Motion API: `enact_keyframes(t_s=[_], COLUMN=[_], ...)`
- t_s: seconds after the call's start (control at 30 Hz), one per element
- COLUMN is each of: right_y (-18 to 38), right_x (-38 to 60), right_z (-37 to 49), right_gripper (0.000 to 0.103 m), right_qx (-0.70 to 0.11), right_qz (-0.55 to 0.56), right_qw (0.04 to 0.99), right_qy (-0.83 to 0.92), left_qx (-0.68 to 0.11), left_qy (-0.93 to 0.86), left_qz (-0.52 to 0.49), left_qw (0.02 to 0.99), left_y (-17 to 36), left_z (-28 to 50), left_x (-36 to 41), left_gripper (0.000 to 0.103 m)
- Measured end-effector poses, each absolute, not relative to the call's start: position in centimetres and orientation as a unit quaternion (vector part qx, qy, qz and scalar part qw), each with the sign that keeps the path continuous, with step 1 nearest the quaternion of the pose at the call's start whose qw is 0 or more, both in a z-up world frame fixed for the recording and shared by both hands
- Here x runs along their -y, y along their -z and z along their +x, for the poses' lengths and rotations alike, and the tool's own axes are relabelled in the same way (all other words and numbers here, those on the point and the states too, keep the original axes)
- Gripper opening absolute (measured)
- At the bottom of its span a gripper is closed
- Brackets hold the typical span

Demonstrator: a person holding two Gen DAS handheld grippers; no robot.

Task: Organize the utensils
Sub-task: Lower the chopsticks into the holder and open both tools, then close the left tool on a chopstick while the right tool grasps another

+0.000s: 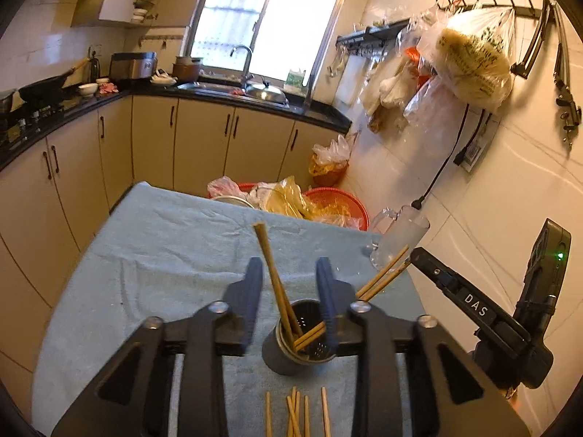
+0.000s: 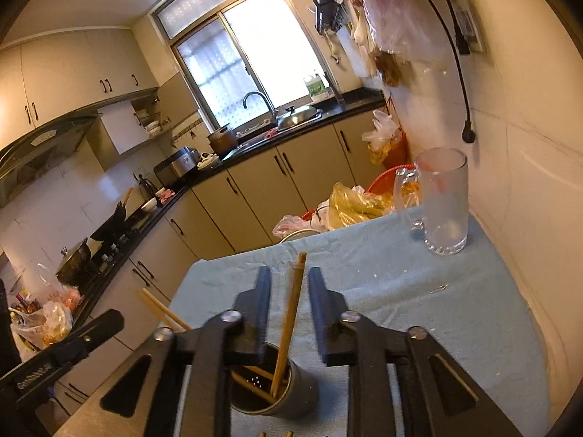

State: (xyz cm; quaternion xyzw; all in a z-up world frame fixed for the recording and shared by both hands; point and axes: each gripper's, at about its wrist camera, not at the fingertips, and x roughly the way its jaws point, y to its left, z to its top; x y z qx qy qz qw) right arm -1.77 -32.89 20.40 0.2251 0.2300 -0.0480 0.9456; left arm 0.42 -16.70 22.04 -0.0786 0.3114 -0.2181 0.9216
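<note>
On the near part of the worktop (image 1: pixel 153 240), which is covered by a pale blue cloth, stands a dark metal utensil cup (image 1: pixel 297 346) with a perforated inner wall. Several wooden chopsticks stand in the cup: one pair (image 1: pixel 271 266) leans up and away toward the far left, and another pair (image 1: pixel 382 275) slants out over the rim to the right. The left gripper (image 1: pixel 289 280) hovers just above the cup with its jaws parted, the left-leaning pair rising through the gap without either pad pressing on it. The right gripper (image 2: pixel 289 287) hangs over the same cup (image 2: pixel 277 389) from the other side, jaws likewise apart, and a chopstick pair (image 2: pixel 291 309) rises between them, loose in the gap. More chopsticks (image 1: pixel 297 413) lie flat on the cloth at the near edge, just in front of the cup, fanned side by side. Toward the far right corner of the worktop, well apart from the cup, a clear glass mug (image 2: pixel 442 200) with a handle stands upright and looks empty. Beyond the far edge sit red baskets (image 1: pixel 344 205) stuffed with plastic bags, and behind them cream cabinets carry a dark counter with a sink (image 1: pixel 233 89) under a bright window.
</note>
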Motion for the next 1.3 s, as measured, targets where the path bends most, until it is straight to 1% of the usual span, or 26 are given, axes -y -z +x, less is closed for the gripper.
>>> enact_keyframes(t_s=[0.07, 0.13, 0.2, 0.33, 0.37, 0.4, 0.47, 0.6, 0.7, 0.87, 0.97, 1.07, 1.1, 1.17, 1.3], right_y=[-21.2, -21.9, -22.8, -23.8, -24.0, -24.0, -23.7, -22.0, -19.3, -12.5, -9.1, -7.2, -6.5, -5.8, -4.8], right_x=[32.8, 32.5, 32.3, 31.8, 31.7, 31.7, 31.7, 32.0, 32.2, 31.9, 31.1, 30.1, 29.7, 29.0, 27.5], right_z=[-2.8, -3.9, -5.5, -8.4, -9.4, -10.2, -11.7, -14.2, -15.7, -16.0, -15.3, -14.4, -13.9, -12.9, -10.8], right_gripper=[0.030, 0.034, 0.041, 0.047, 0.051, 0.057, 0.063, 0.065, 0.067, 0.067, 0.066, 0.060, 0.058, 0.056, 0.050], right_qx=[-0.225, -0.221, -0.217, -0.226, -0.232, -0.238, -0.251, -0.286, -0.329, -0.415, -0.449, -0.468, -0.474, -0.481, -0.491], right_qz=[0.219, 0.214, 0.203, 0.181, 0.173, 0.167, 0.159, 0.142, 0.133, 0.153, 0.162, 0.166, 0.164, 0.158, 0.152], right_qw=[0.948, 0.950, 0.953, 0.956, 0.956, 0.955, 0.953, 0.945, 0.931, 0.895, 0.878, 0.868, 0.865, 0.862, 0.858], right_qy=[0.048, 0.050, 0.054, 0.057, 0.058, 0.060, 0.063, 0.077, 0.082, 0.050, 0.023, 0.001, -0.007, -0.015, -0.023], left_qx=[-0.303, -0.295, -0.287, -0.274, -0.272, -0.273, -0.280, -0.315, -0.352, -0.417, -0.451, -0.470, -0.476, -0.487, -0.497], left_qy=[0.216, 0.214, 0.213, 0.207, 0.206, 0.204, 0.202, 0.199, 0.200, 0.209, 0.218, 0.215, 0.215, 0.214, 0.209], left_qz=[-0.080, -0.084, -0.086, -0.084, -0.082, -0.078, -0.073, -0.072, -0.062, -0.028, -0.003, 0.026, 0.030, 0.031, 0.037], left_qw=[0.925, 0.927, 0.930, 0.935, 0.937, 0.937, 0.936, 0.925, 0.912, 0.884, 0.865, 0.855, 0.853, 0.846, 0.842], left_y=[-22.8, -23.5, -24.1, -24.6, -24.5, -24.1, -23.1, -20.1, -17.2, -11.9, -8.9, -6.4, -6.0, -5.0, -3.8], left_z=[-0.9, -2.3, -3.7, -6.8, -7.5, -8.4, -9.7, -11.0, -11.3, -10.8, -10.2, -9.5, -9.2, -8.3, -6.7], left_x=[15.8, 14.9, 13.9, 12.1, 11.7, 11.3, 10.7, 10.3, 10.7, 12.8, 14.1, 15.3, 15.5, 16.1, 17.1], left_gripper=[0.033, 0.035, 0.039, 0.045, 0.047, 0.048, 0.049, 0.050, 0.050, 0.050, 0.049, 0.039, 0.037, 0.035, 0.034])
